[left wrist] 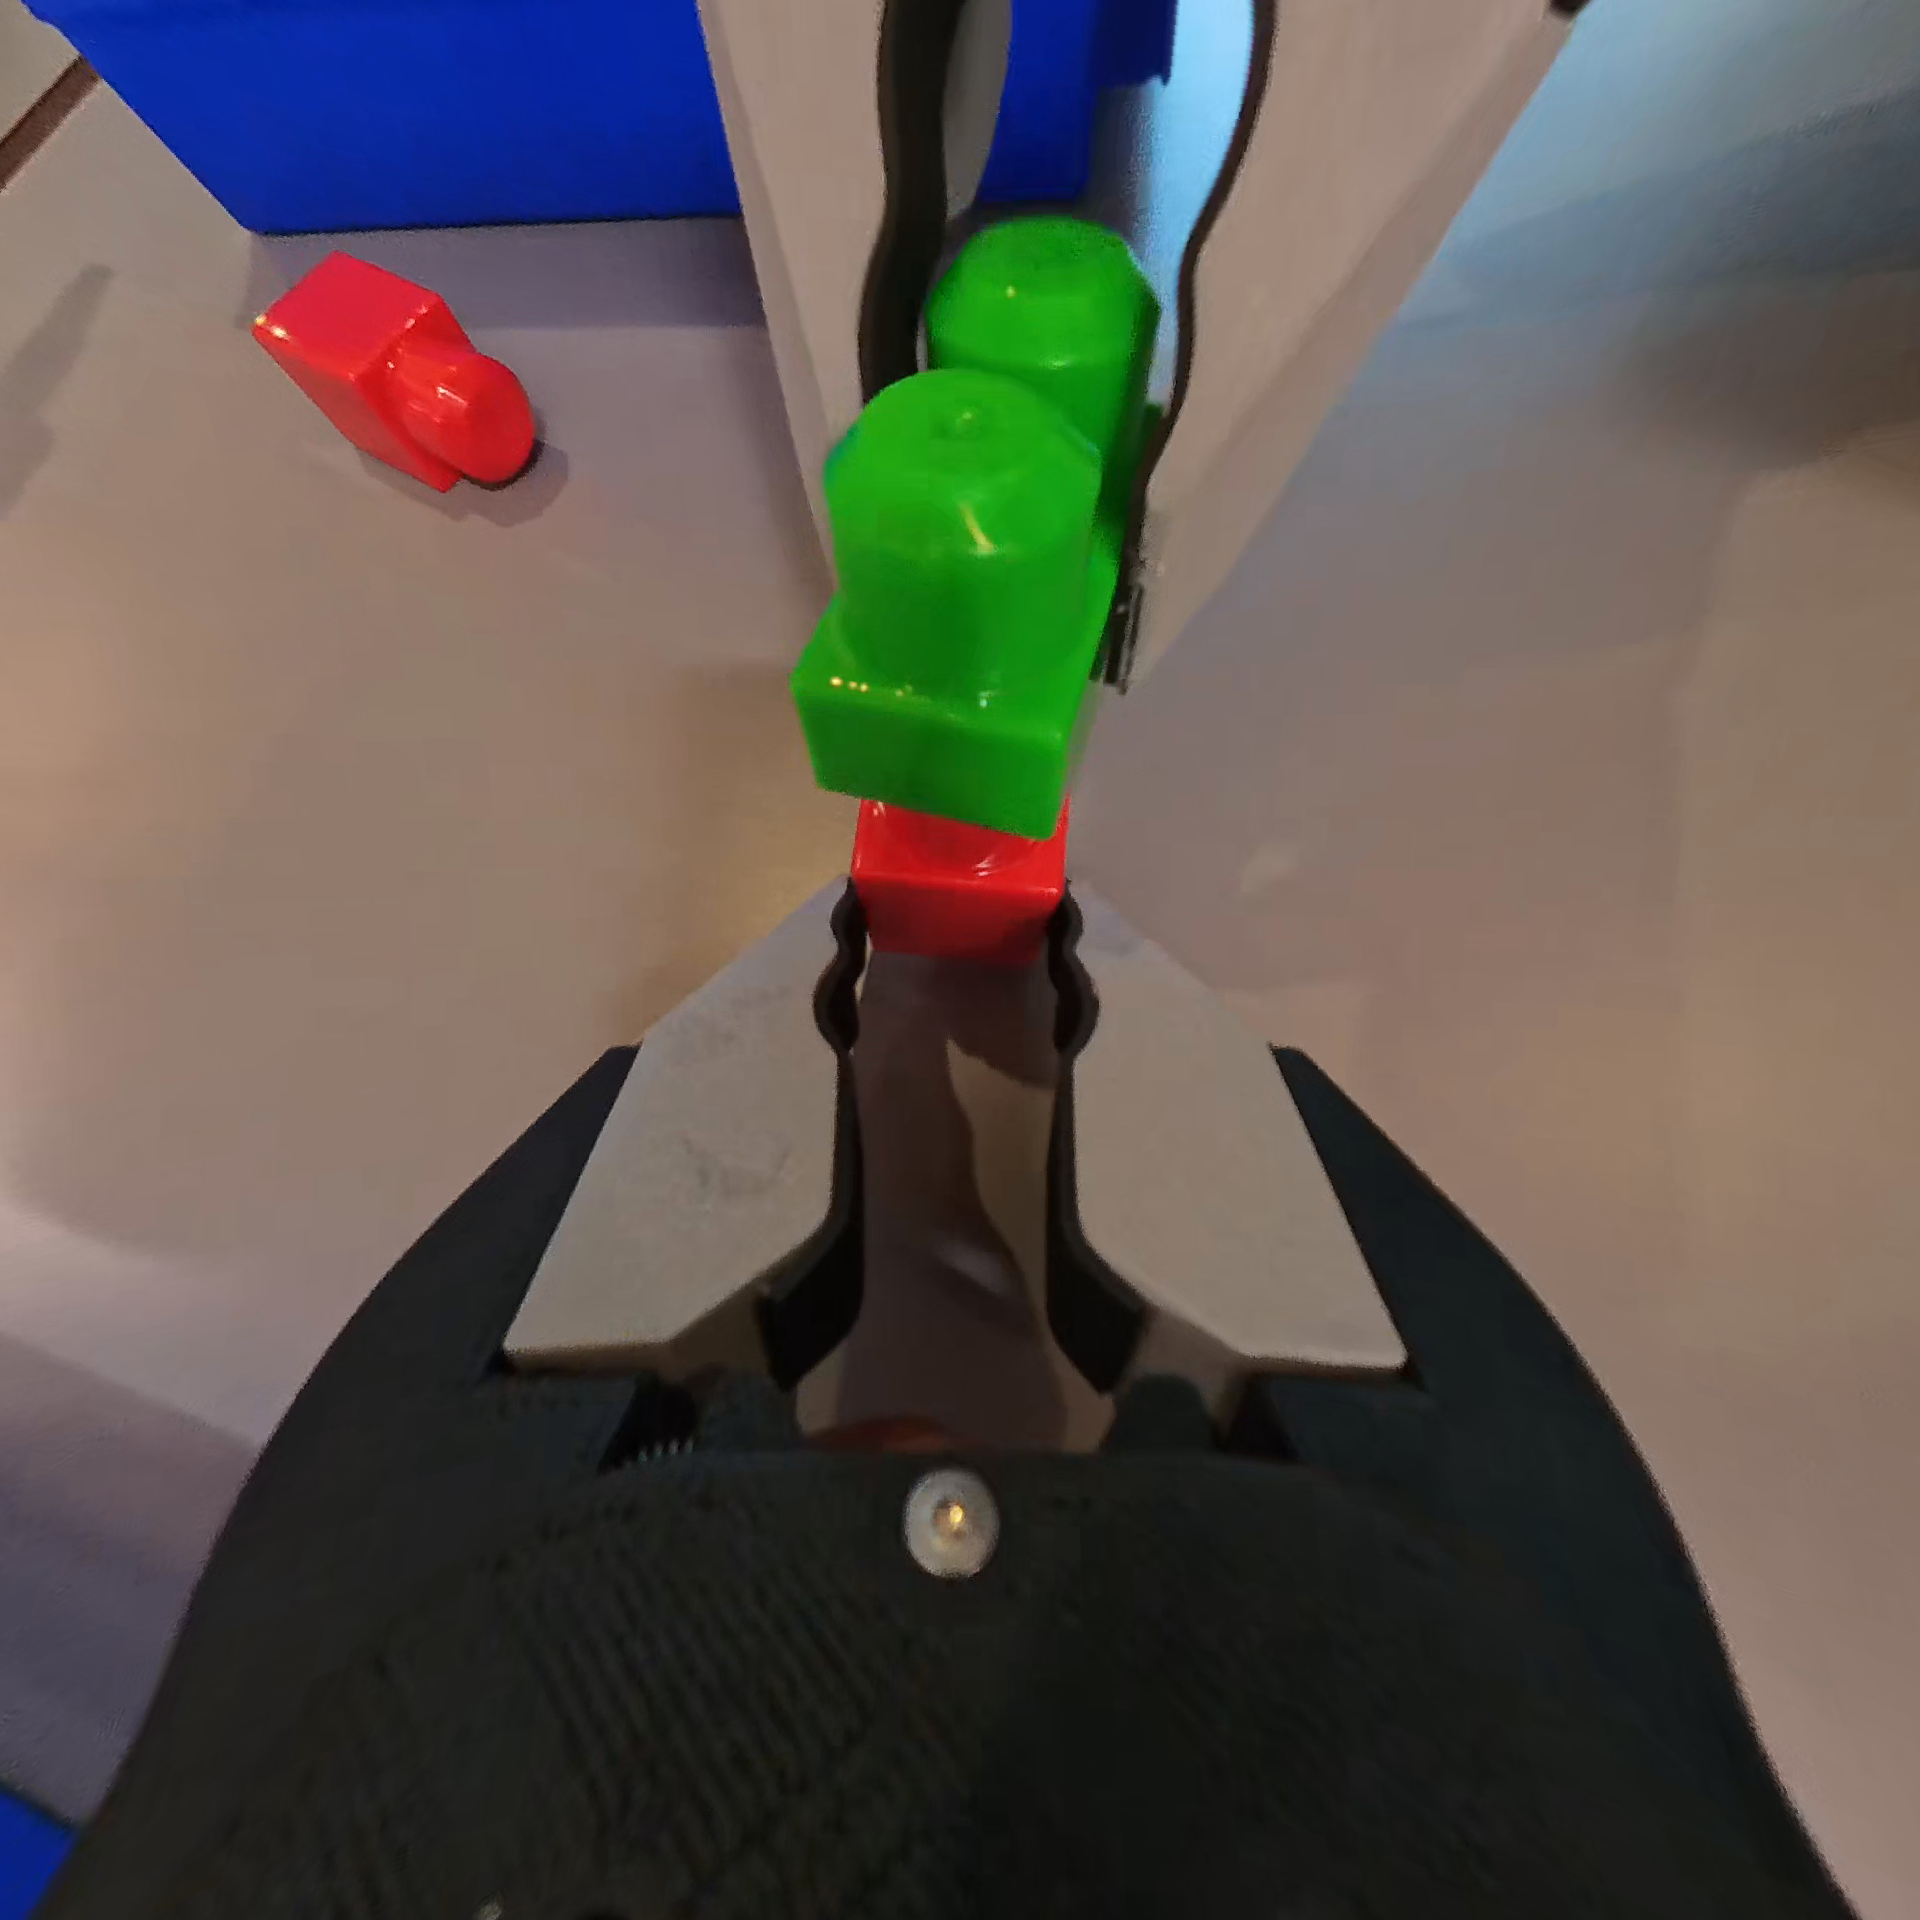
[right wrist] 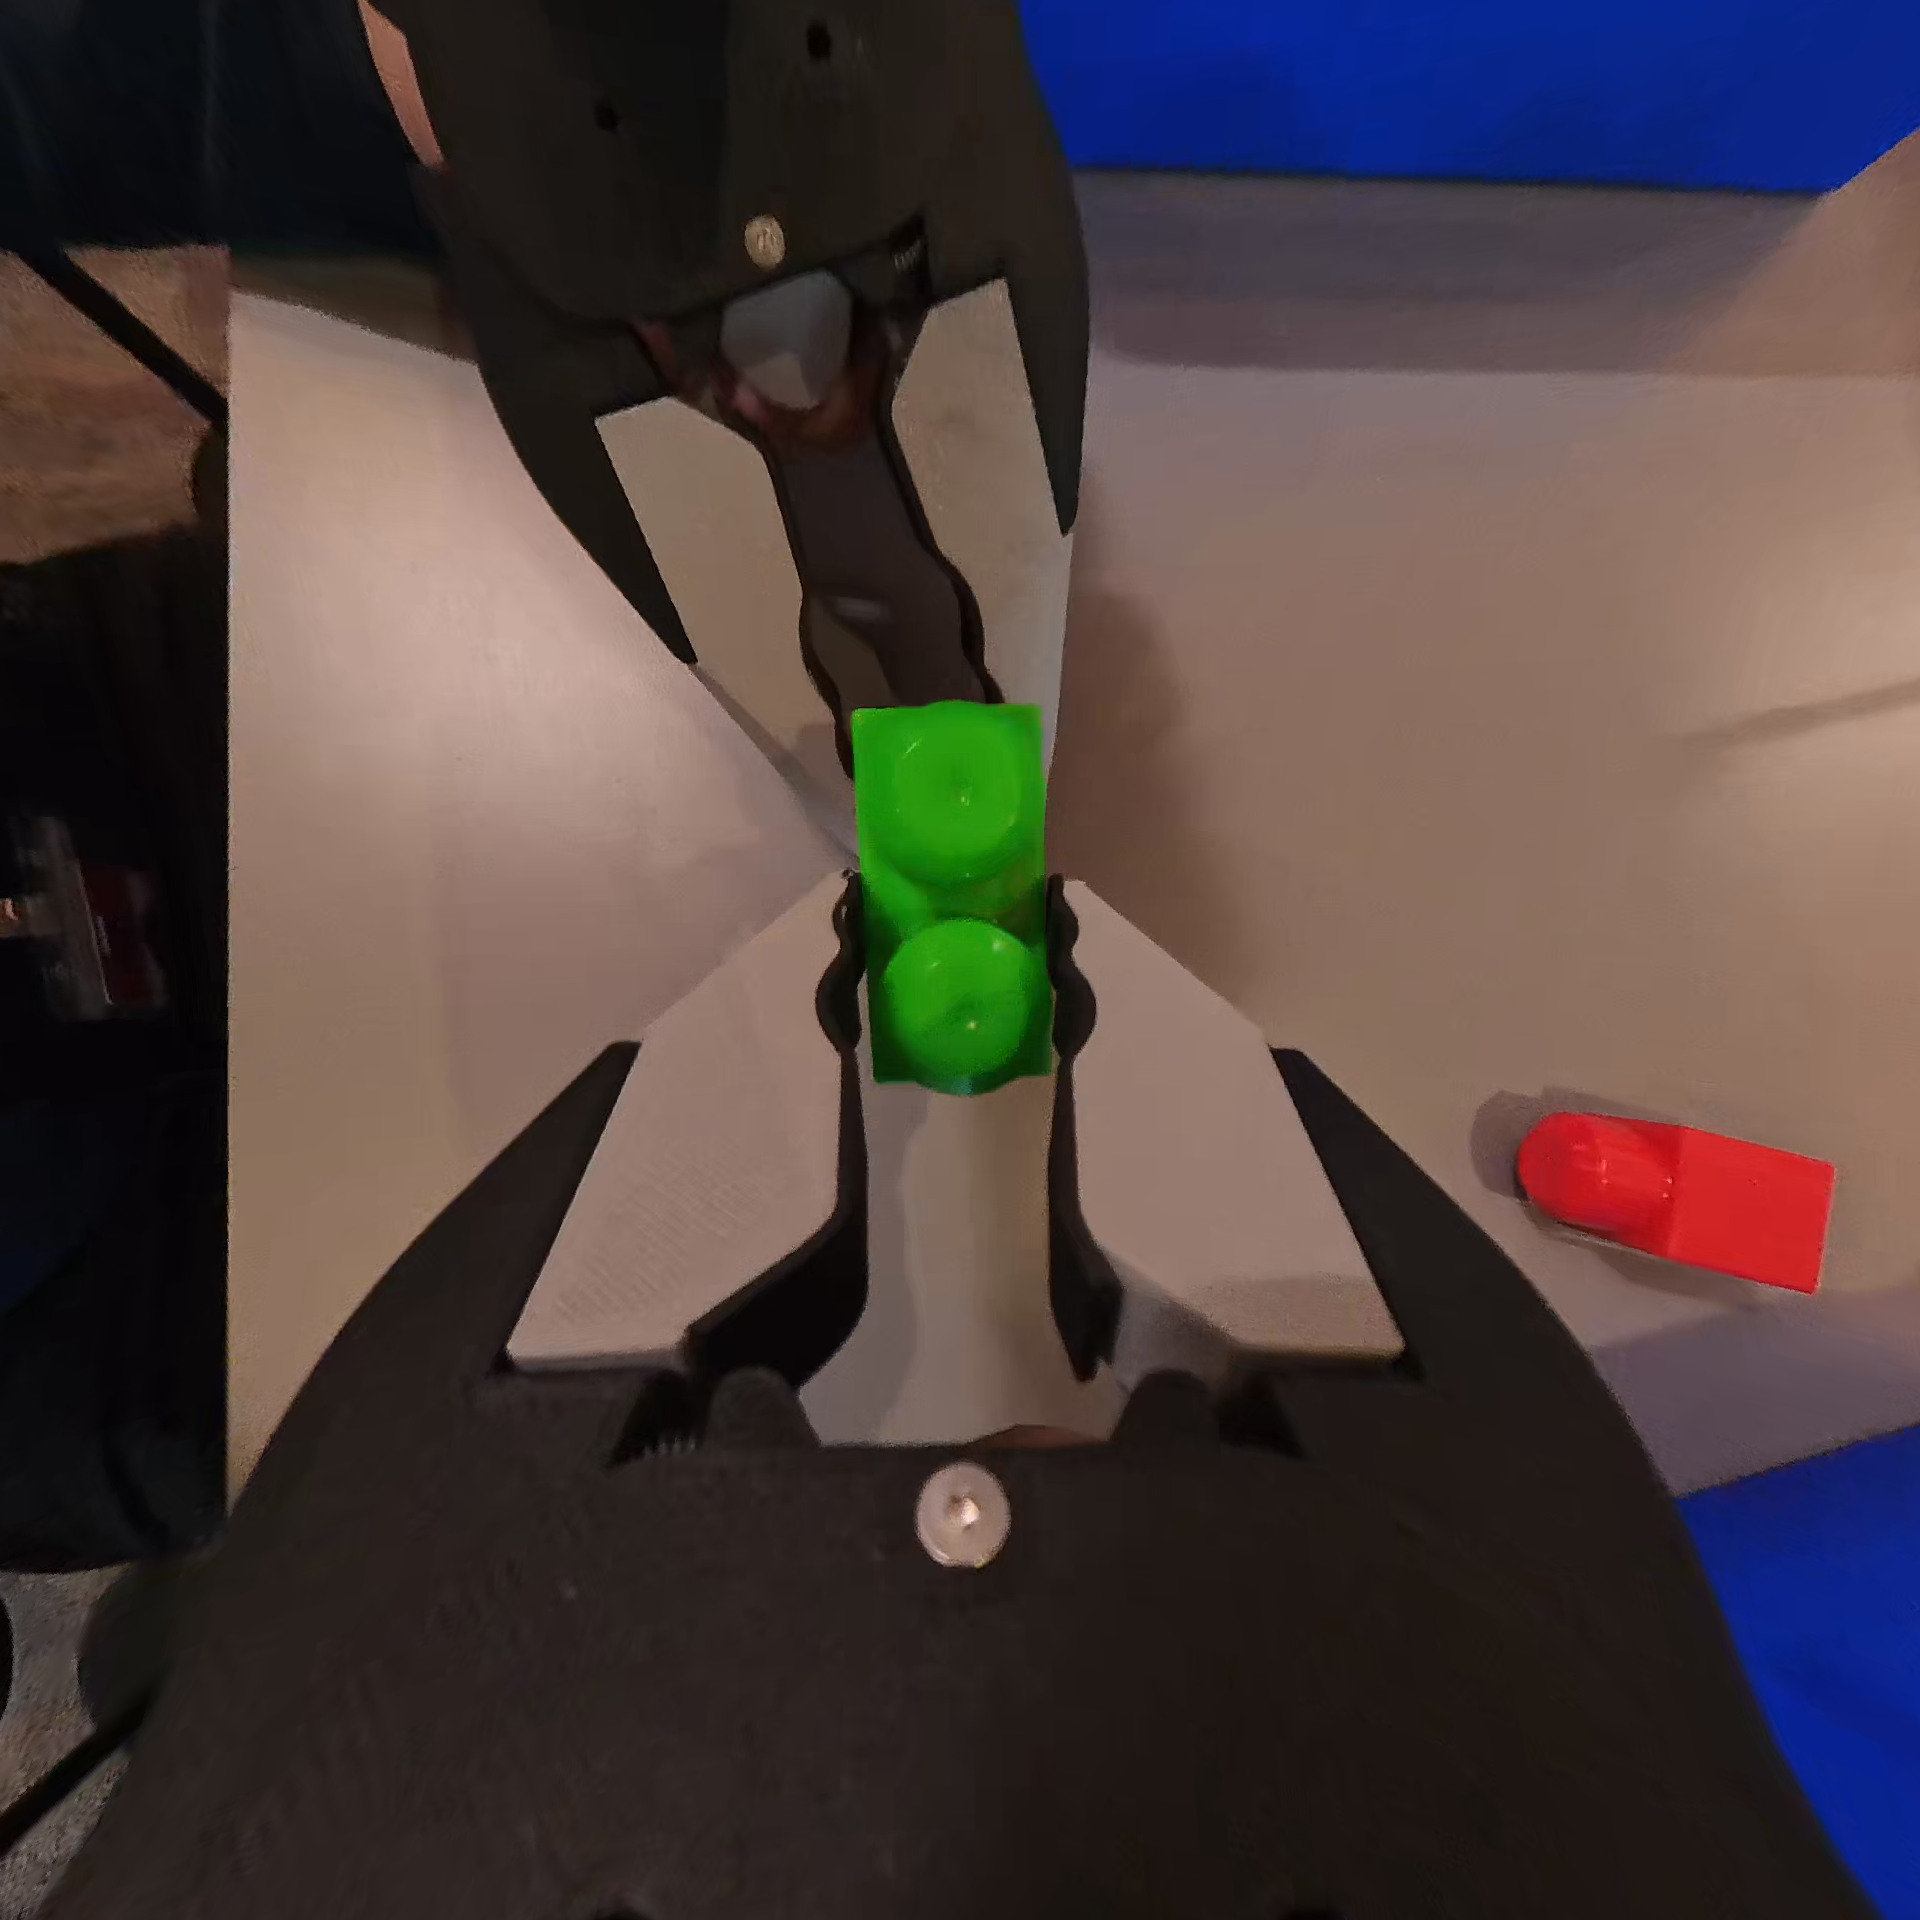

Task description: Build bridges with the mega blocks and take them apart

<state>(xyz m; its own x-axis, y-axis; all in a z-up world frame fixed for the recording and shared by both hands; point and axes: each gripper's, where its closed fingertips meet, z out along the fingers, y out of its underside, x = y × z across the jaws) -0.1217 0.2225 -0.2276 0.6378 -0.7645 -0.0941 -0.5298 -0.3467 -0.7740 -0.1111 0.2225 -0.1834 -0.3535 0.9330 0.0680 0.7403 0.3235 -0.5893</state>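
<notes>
Left wrist view: the left hand-held gripper [left wrist: 954, 920] clamps a red block [left wrist: 956, 899] under a green two-stud block [left wrist: 966, 582], which the right hand-held gripper [right wrist: 954, 971] pinches by its sides above the pale counter [left wrist: 312, 831]. Another red block [left wrist: 395, 374] lies near the blue bin [left wrist: 416, 114]. Separating cleanly likely needs a straight pull, both grips firm.

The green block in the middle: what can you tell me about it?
The green block is glossy plastic, oblong, with two rounded studs on top. The right hand-held gripper clamps its long sides at one end; the other end sits, slightly skewed, on a small red block pinched by the left hand-held gripper. Another red block lies apart on the table.
</notes>
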